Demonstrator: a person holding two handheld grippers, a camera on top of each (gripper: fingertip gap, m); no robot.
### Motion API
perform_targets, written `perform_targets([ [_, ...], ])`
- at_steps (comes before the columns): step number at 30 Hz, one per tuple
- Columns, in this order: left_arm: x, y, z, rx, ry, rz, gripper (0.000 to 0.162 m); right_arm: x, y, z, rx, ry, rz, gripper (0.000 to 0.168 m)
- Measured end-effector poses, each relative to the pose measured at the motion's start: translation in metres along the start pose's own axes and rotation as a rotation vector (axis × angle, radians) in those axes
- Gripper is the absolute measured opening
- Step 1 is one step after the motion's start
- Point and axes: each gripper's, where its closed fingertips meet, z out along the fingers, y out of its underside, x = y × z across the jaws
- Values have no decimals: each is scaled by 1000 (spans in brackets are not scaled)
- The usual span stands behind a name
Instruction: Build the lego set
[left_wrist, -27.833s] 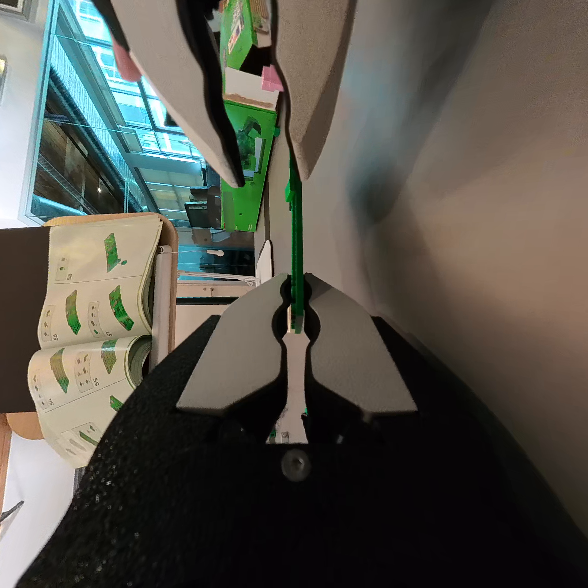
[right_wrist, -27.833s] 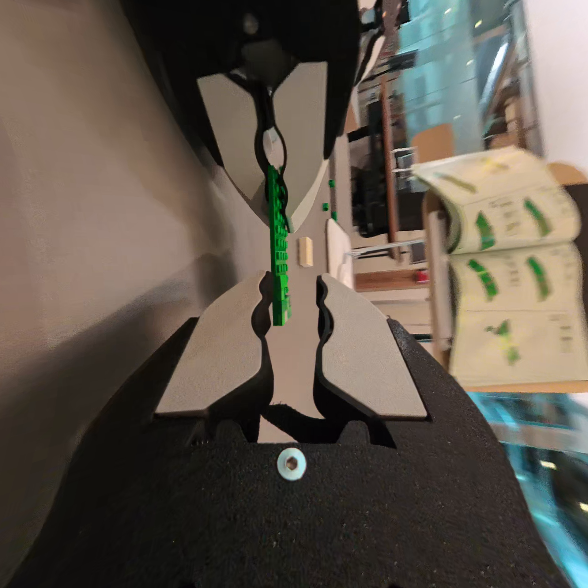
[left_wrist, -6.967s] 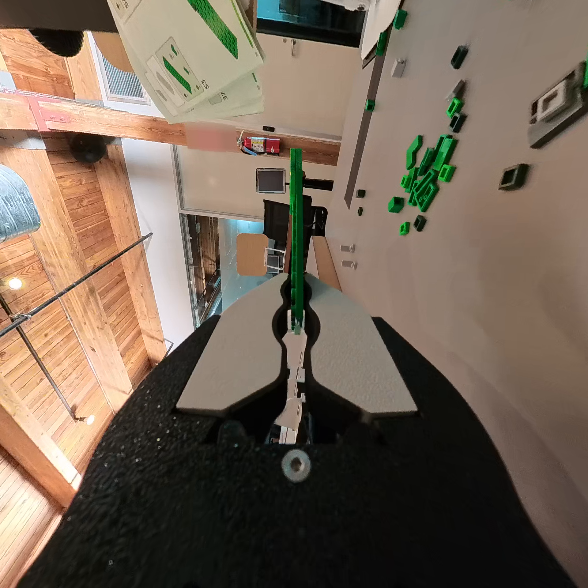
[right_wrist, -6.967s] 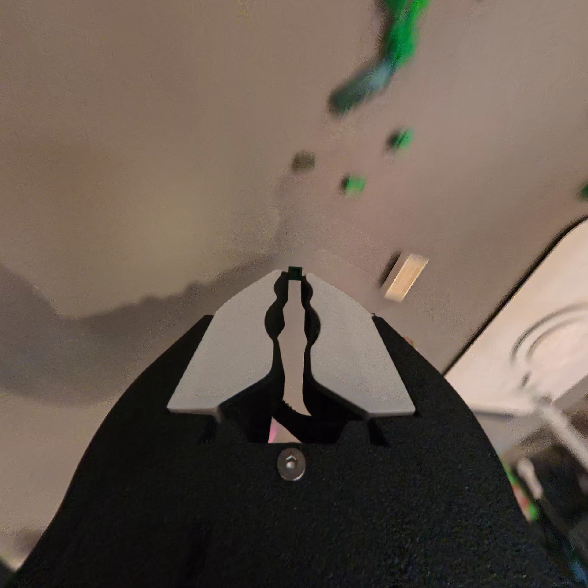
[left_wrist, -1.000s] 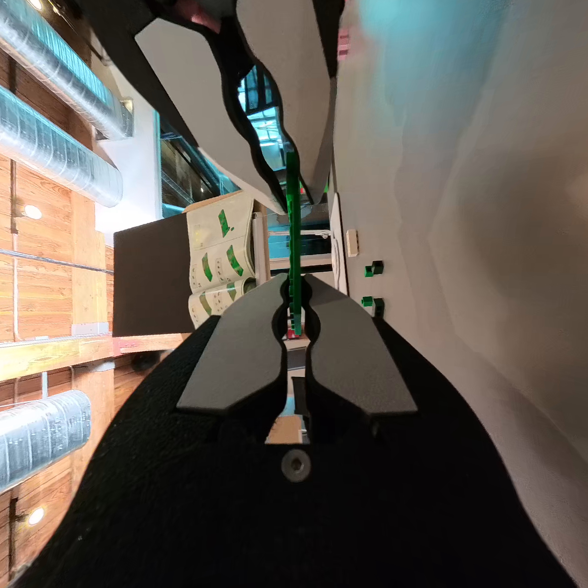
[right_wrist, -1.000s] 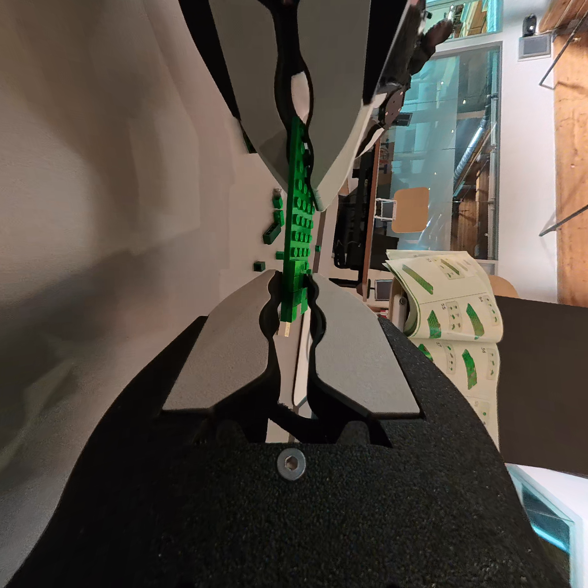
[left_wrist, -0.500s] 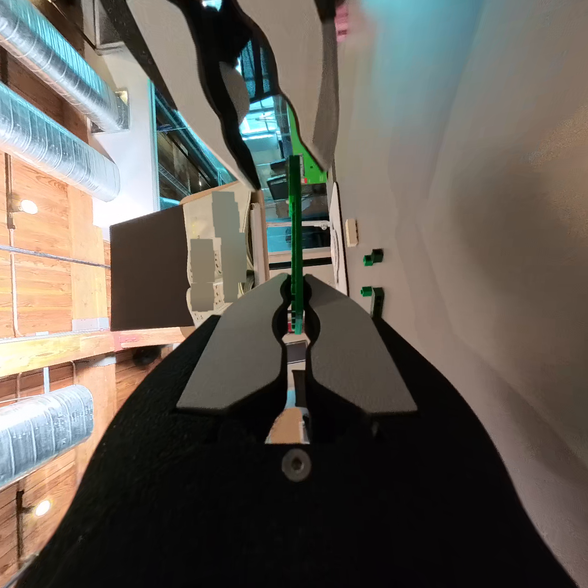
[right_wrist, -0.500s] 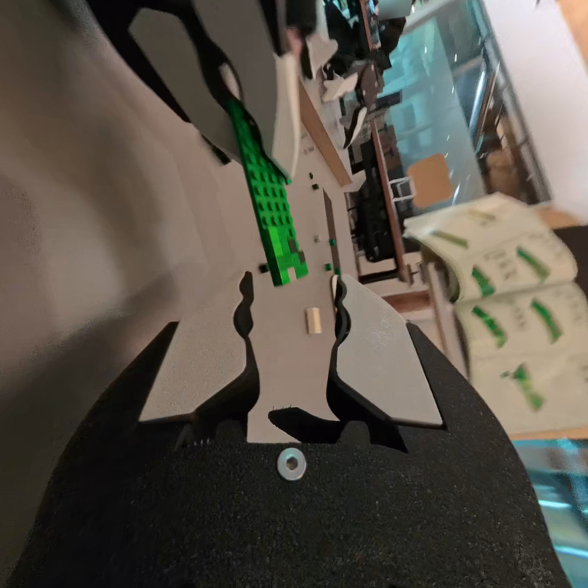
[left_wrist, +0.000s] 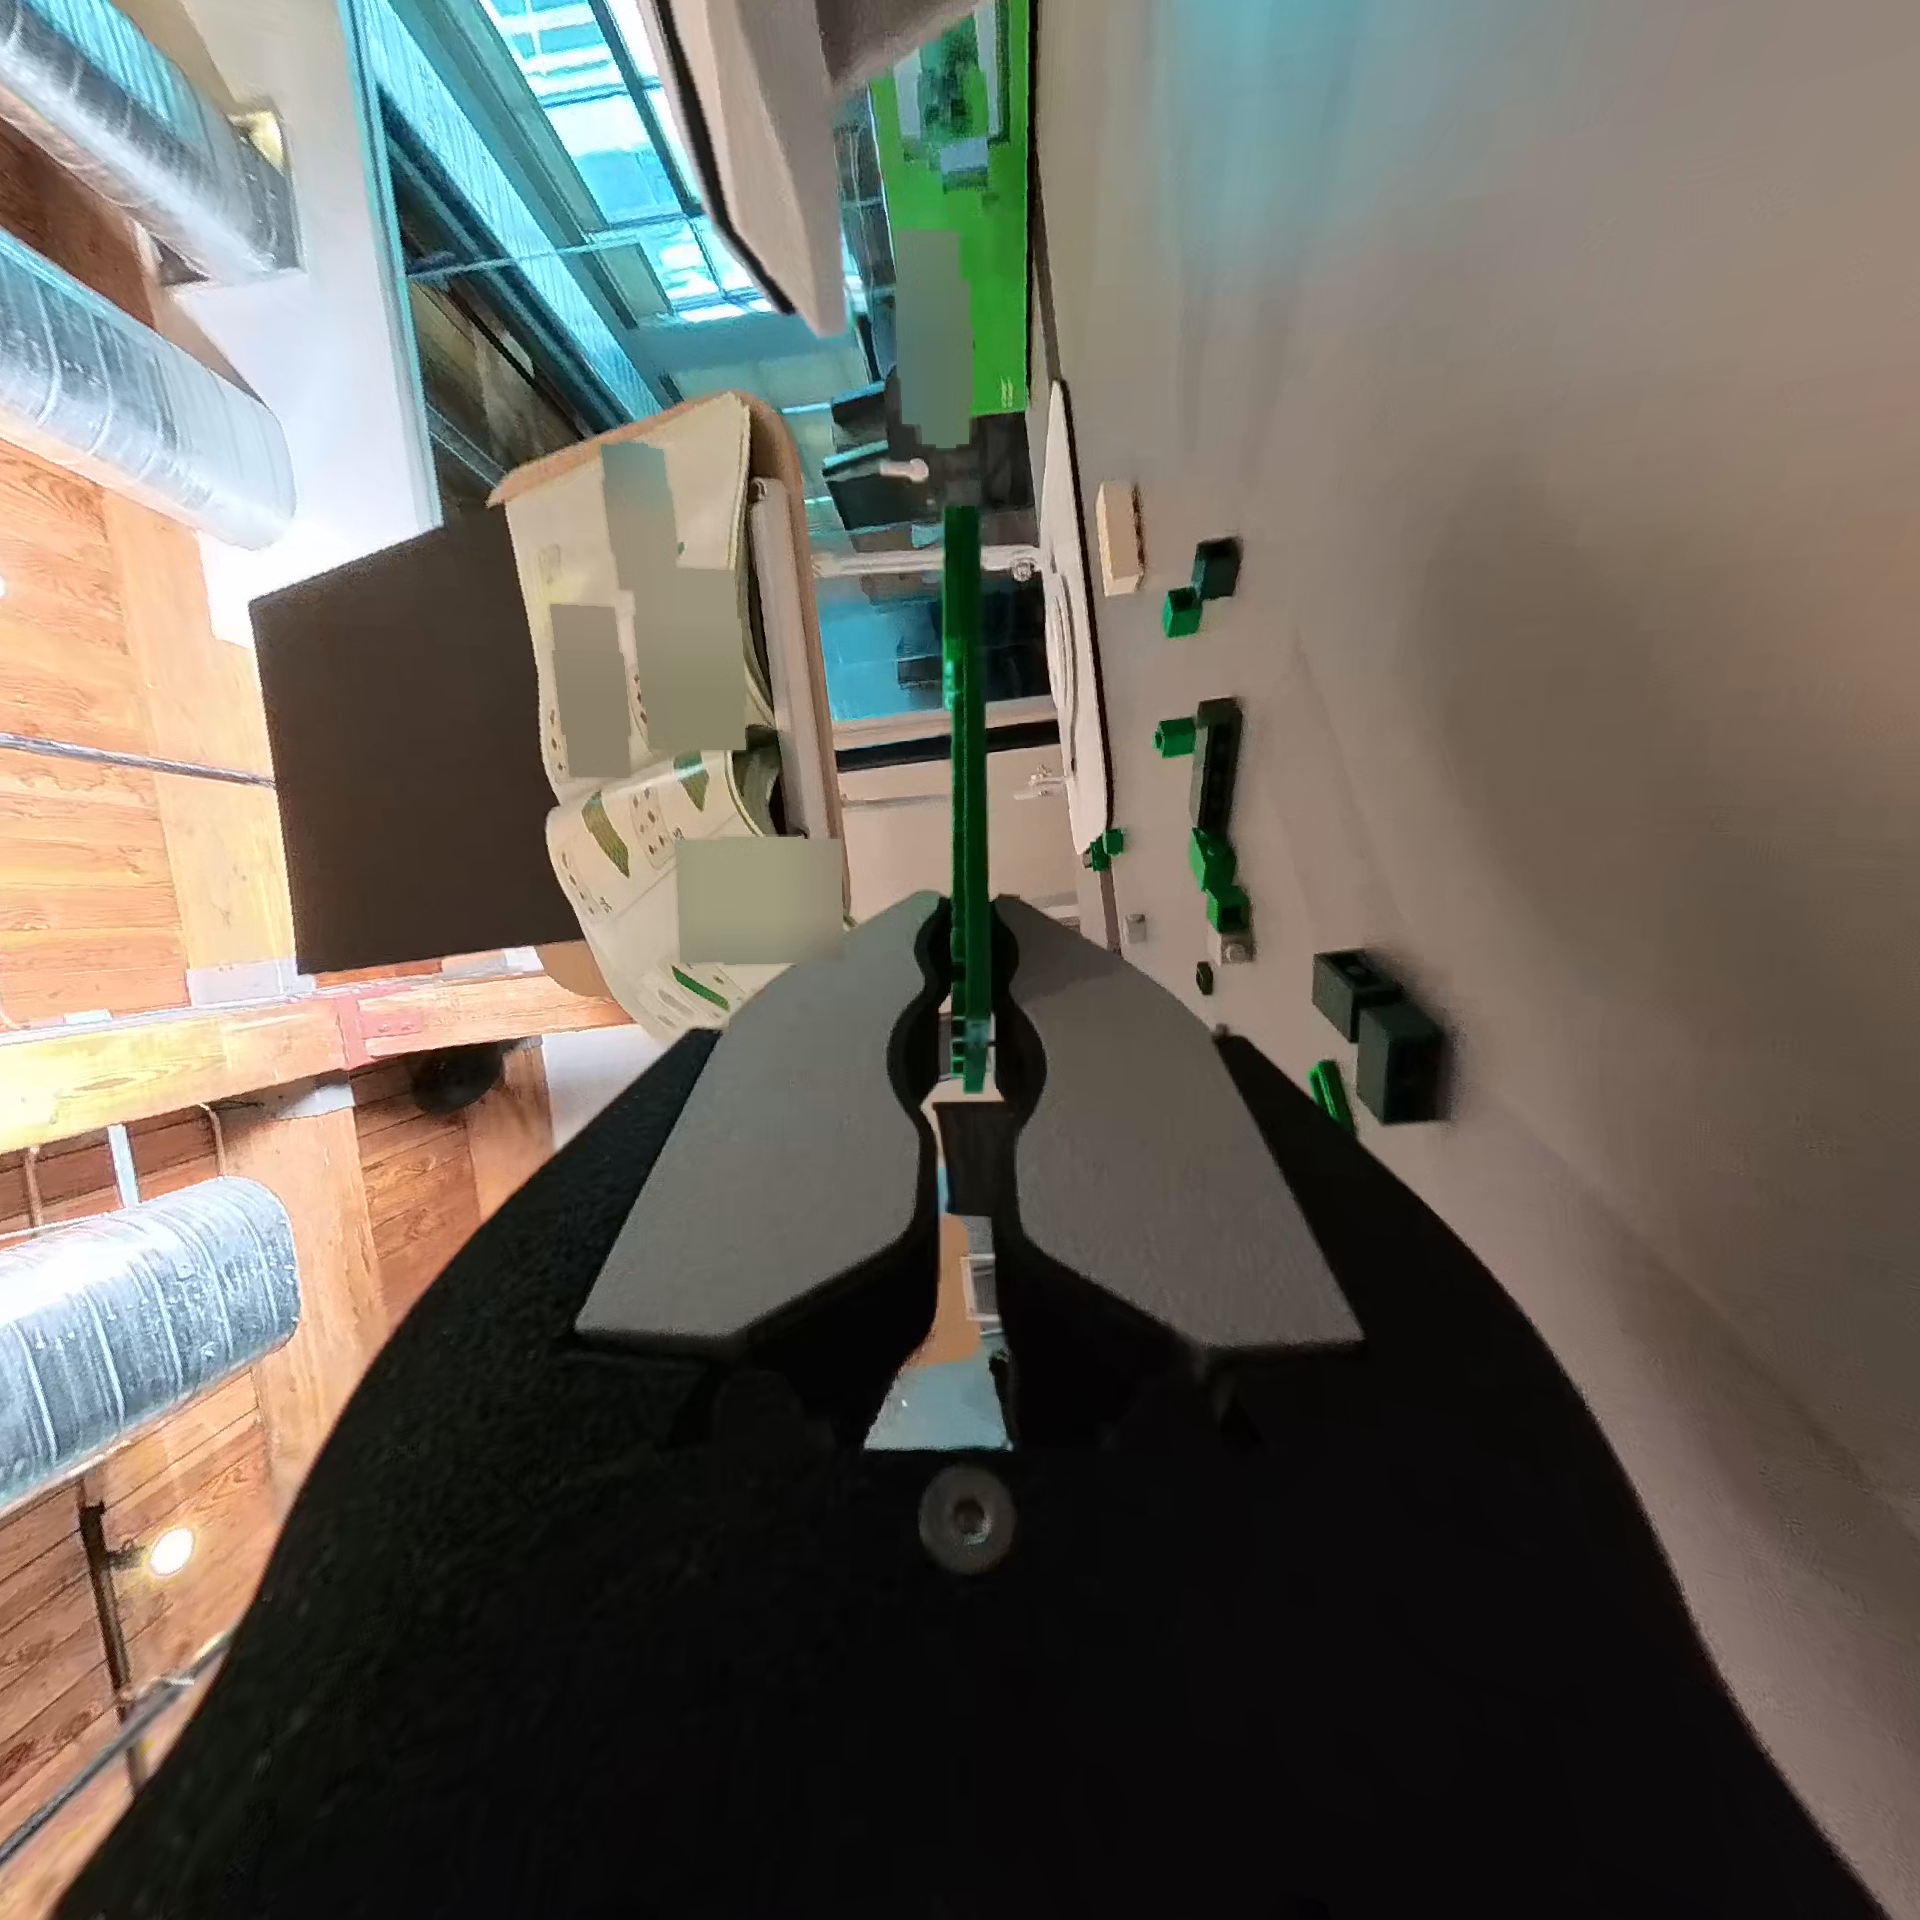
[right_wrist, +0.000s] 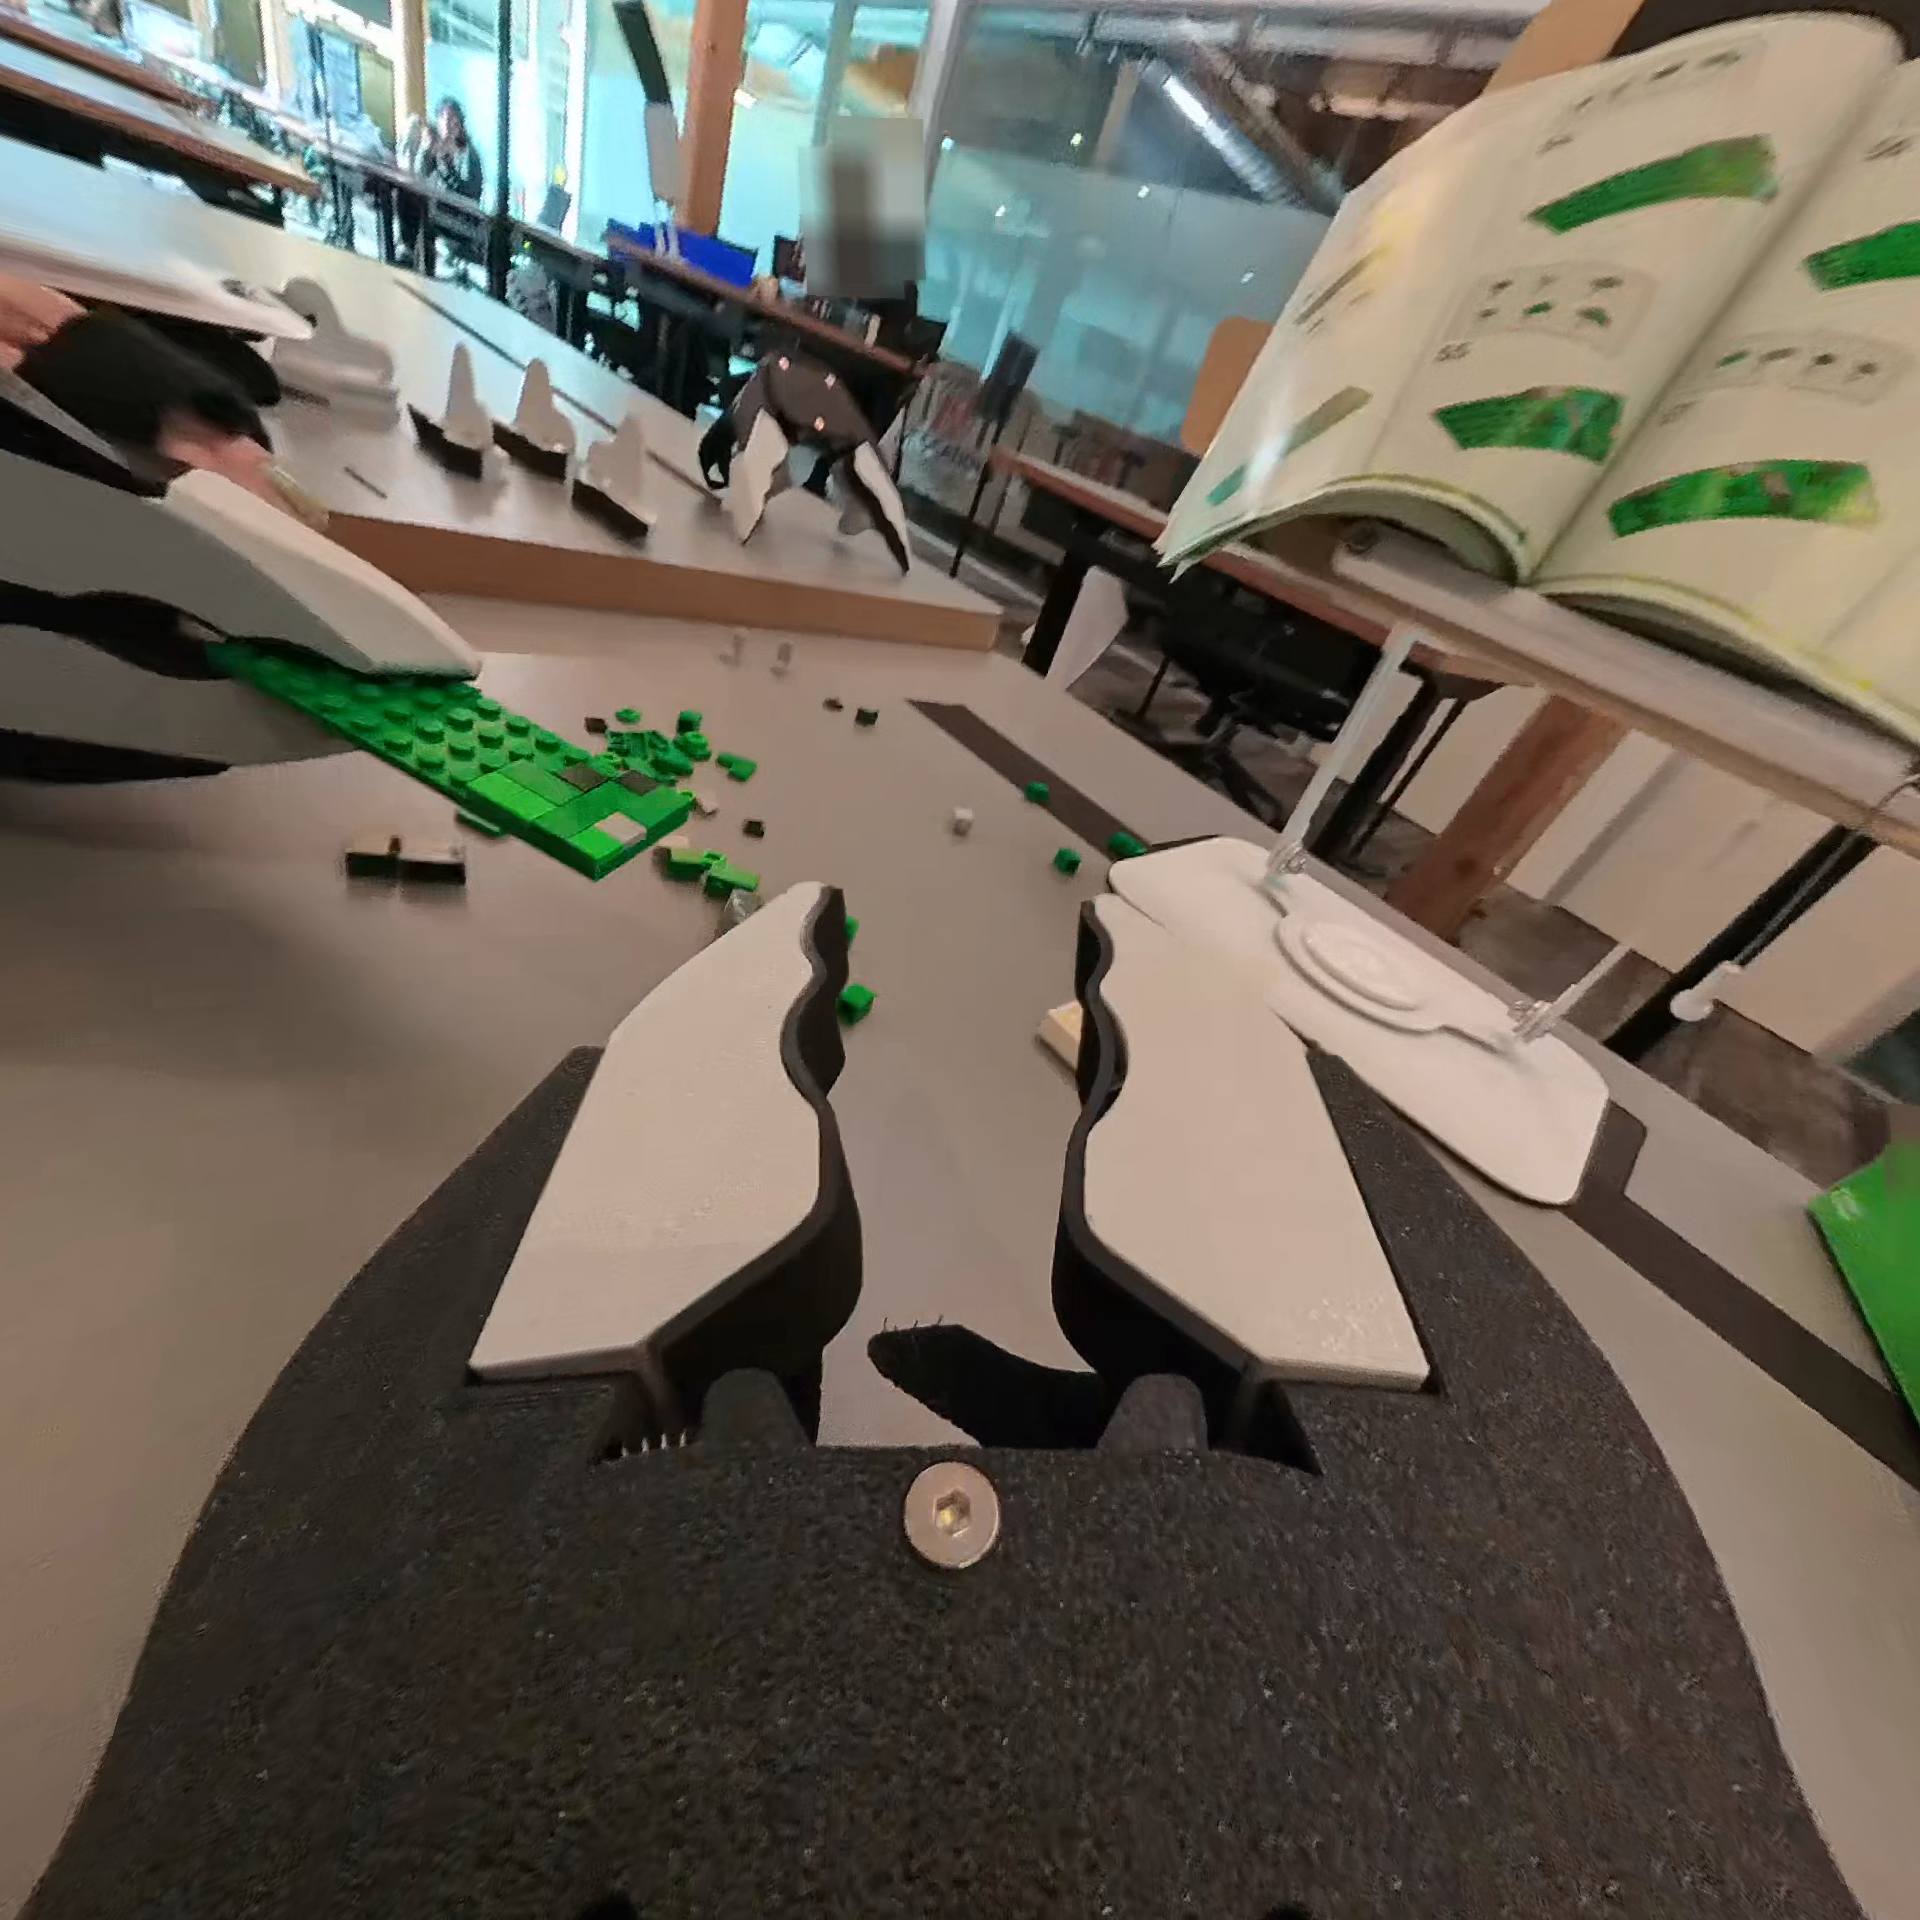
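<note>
My left gripper is shut on one end of a long green Lego plate, which I see edge-on and off the grey table. In the right wrist view the same plate, with small flat tiles on its near end, sticks out of the left gripper at the left, just above the table. My right gripper is open and empty, low over the table and to the right of the plate. A tan piece lies by its right finger.
Loose green bricks and two dark bricks lie scattered on the table. An open instruction booklet rests on a clear stand with a white base at the right. A green sheet lies at the table's right edge.
My right gripper has let go of the plate, opened, turned level and drawn back from it. My left gripper still holds the plate.
</note>
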Motion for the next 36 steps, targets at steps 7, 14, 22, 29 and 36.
perform_targets([
  [7, 4, -7, 0, 36, 24, -36, 4, -5, -4, 2, 39, 16, -72, 37],
  [14, 9, -19, 1, 65, 43, -9, 5, -5, -6, 2, 52, 25, -88, 34],
  [22, 3, -29, -5, 88, 51, 12, 5, -7, -7, 1, 63, 11, -91, 33],
  [29, 13, -40, -6, 125, 64, 83, 4, -2, -7, 0, 72, 13, -39, 31],
  [36, 8, -35, -9, 115, 45, 64, 4, -4, -7, 1, 67, 10, -51, 29],
])
